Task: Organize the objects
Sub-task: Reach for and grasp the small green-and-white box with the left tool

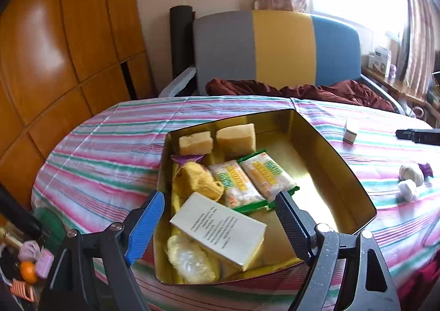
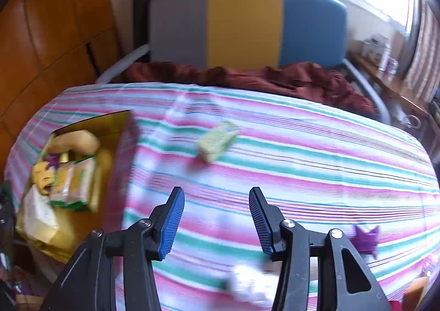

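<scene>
Your left gripper [image 1: 220, 217] hangs over the near end of the tin [image 1: 324, 140], jaws spread wide, nothing between them. Directly under it lies a white box [image 1: 220, 231], printed side up, tilted across a clear-wrapped yellow snack [image 1: 189, 258] at 6 o'clock in the tin. Two green-edged packets [image 1: 253, 179] sit side by side mid-tin, a yellow lump [image 1: 196, 179] just left of them w/ a purple wrapper [image 1: 187, 158] at its far side. Two pale cakes [image 1: 217, 139] rest against the far wall, 12 o'clock. The right half of the tin shows bare gold floor.

Outside the tin on the striped cloth [image 1: 110, 129]: a small white box [image 1: 350, 131] at 2 o'clock, two white wrapped balls [image 1: 409, 182] and a purple scrap [image 1: 426, 169] at 3 o'clock.

Your right gripper [image 2: 216, 220] is also open and empty, above bare cloth. That view is motion-blurred. From it, the tin sits at 9 o'clock, a pale green pack [image 2: 217, 140] lies at 12 o'clock well apart from the tin, and a purple star-shaped wrapper [image 2: 367, 239] lies at 3 o'clock. A blurred white thing [image 2: 253, 280] sits at 6 o'clock; can't tell what it is.
</scene>
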Tool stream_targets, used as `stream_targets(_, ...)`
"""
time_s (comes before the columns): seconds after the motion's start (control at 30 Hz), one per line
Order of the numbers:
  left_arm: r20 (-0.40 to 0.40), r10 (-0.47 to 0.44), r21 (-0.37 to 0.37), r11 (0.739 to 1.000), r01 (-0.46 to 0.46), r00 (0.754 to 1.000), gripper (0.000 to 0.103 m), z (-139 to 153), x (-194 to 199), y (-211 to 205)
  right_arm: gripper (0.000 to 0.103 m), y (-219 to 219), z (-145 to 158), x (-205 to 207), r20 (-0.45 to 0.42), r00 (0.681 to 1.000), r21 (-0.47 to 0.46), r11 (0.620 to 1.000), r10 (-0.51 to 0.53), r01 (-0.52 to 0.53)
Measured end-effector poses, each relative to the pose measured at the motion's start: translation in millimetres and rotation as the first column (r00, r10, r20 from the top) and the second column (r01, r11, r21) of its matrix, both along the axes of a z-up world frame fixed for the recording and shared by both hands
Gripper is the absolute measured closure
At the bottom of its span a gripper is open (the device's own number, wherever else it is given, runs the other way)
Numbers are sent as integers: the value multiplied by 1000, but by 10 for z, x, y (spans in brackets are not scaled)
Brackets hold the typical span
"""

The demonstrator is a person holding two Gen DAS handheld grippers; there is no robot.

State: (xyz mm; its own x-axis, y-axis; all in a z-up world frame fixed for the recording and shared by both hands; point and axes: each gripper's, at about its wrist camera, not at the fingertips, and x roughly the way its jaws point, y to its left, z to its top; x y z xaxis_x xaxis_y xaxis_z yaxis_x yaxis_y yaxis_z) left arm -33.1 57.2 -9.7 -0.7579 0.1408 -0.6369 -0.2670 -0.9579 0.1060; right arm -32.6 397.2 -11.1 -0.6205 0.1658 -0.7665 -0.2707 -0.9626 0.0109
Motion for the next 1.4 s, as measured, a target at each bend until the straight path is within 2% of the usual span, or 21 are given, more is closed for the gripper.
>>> stream_targets(0.13,-12,-42,-29,999,41,999,20,25,36,192,54,527,-88,156,-26,991,-1,991,-134,134)
stream_targets(0.27,-26,-78,-64,995,76,997,20,53,65,389,54,869,-175,254,-17,970,-112,965,-241,238)
stream_targets(0.33,-34,-98,-80,992,95,995,20,63,80,496,54,918,-152,266,-33,969,-142,961,-246,239)
stream_targets(0.63,-48,-189,-134,974,181,981,20,77,126,929,54,819,-105,264,-48,978,-133,971,-204,196)
stream_targets(1.1,-48,-291,-184,943,278,956,20,39,124,1449,54,921,-93,315,-57,970,-197,955,-238,223)
stream_targets(1.27,-20,-314,-187,934,305,949,20,-5,64,1602,54,1031,-119,360,-36,953,-206,936,-300,286)
stream_targets(1.4,36,-322,-139,936,323,946,20,-8,-96,1749,54,1198,-182,425,-6,933,-268,899,-360,346)
